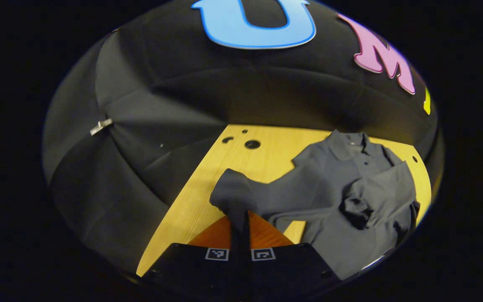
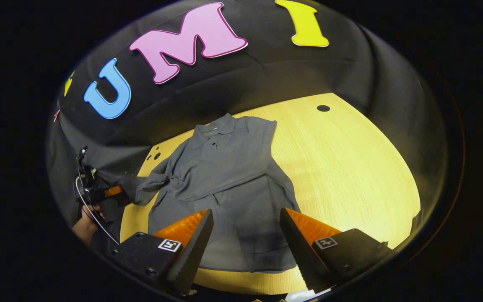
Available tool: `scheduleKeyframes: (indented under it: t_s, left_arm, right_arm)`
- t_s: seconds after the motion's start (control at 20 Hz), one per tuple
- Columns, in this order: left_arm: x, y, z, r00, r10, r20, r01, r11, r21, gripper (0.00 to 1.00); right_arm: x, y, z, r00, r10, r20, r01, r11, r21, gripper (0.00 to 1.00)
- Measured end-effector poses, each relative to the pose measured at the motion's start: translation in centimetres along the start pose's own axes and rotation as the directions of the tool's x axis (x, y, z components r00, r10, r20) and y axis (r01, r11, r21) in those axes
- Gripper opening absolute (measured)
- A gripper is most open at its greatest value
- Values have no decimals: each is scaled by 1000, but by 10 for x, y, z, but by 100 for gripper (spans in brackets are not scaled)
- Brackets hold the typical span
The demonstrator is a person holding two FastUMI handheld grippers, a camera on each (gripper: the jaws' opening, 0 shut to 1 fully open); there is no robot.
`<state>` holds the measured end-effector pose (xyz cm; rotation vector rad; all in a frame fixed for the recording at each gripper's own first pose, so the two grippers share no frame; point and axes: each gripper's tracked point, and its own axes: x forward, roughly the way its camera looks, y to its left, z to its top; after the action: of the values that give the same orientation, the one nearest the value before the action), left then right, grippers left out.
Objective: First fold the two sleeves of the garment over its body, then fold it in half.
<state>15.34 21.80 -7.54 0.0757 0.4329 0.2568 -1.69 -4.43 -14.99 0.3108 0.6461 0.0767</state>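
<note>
Shirt (image 2: 229, 176): we find it grey, collar toward the bench's (image 2: 350, 167) far edge, hem at the near edge. One sleeve (image 1: 386, 188) lies folded over the body. Left gripper (image 1: 240, 222): we see it clamped on the other sleeve (image 1: 241, 193), lifted off the bench's left edge. Right gripper (image 2: 245, 239): jaws wide, above the hem.

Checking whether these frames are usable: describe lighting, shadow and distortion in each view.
Left gripper view: dim; table warm yellow, shirt dark with soft edges, fisheye bending the table's edge. Right gripper view: brighter; table evenly lit, right gripper casting a shadow on the shirt, edges curved.
</note>
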Motion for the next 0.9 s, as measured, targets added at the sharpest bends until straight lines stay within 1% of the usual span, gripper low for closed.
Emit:
scheduleKeyframes:
  t_s: [0.15,0.3,0.35,0.5,0.6,0.7,0.8,0.9]
  left_arm:
    - [-10,-37,38,996,-60,59,58,998,23,5]
    - [-16,-91,67,985,-138,101,133,989,57,5]
    - [-17,-112,75,979,-170,113,163,984,76,5]
    - [-20,-176,87,958,-255,131,239,963,128,5]
    - [-20,-214,88,950,-290,120,268,948,168,5]
    - [-25,-255,89,935,-337,110,309,928,210,5]
    - [-30,-296,90,913,-395,102,367,905,217,5]
    - [-35,-333,89,889,-448,92,424,883,202,5]
  right_arm:
    - [1,-9,0,1000,1,4,-1,1000,6,99]
    - [-2,-25,-4,1000,-26,5,26,1000,-11,99]
    - [-3,-28,-5,1000,-25,1,25,1000,-4,99]
    - [-7,-39,-8,1000,-29,1,29,999,26,99]
    - [-10,-49,-12,999,-39,-1,39,999,38,99]
    - [-14,-60,-15,999,-52,-9,53,997,47,99]
    - [-17,-71,-14,998,-61,-10,61,997,51,99]
    - [-20,-82,-12,998,-69,-10,69,996,52,99]
